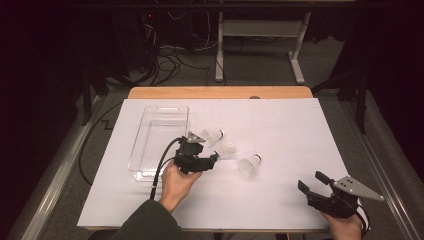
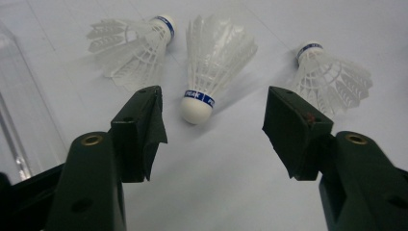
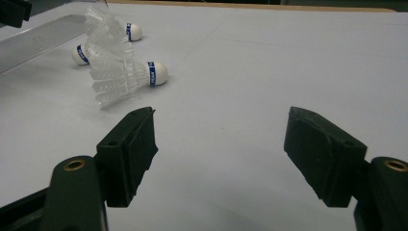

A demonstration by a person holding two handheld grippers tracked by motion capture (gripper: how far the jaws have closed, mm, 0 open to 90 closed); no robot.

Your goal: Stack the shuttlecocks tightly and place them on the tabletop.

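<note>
Three white shuttlecocks (image 1: 250, 164), one clear plastic bin (image 1: 159, 140), two grippers (image 1: 216, 158)

Dark room, grey floor (image 1: 260, 70) strewn with cables (image 1: 165, 62), white table legs (image 1: 297, 55).

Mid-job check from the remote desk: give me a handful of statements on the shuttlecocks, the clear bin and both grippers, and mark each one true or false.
1. The left gripper is open, with the middle shuttlecock lying ahead of its jaws. True.
2. The right gripper is clamped on a shuttlecock. False: it is open and holds nothing, near the table's right front corner.
3. Three shuttlecocks lie on the white sheet. True.
4. One shuttlecock already sits in the clear bin. False: none can be seen in the bin; all three lie on the sheet to its right.
5. The middle shuttlecock's cork end points toward the left gripper. True, going by the left gripper view.
</note>
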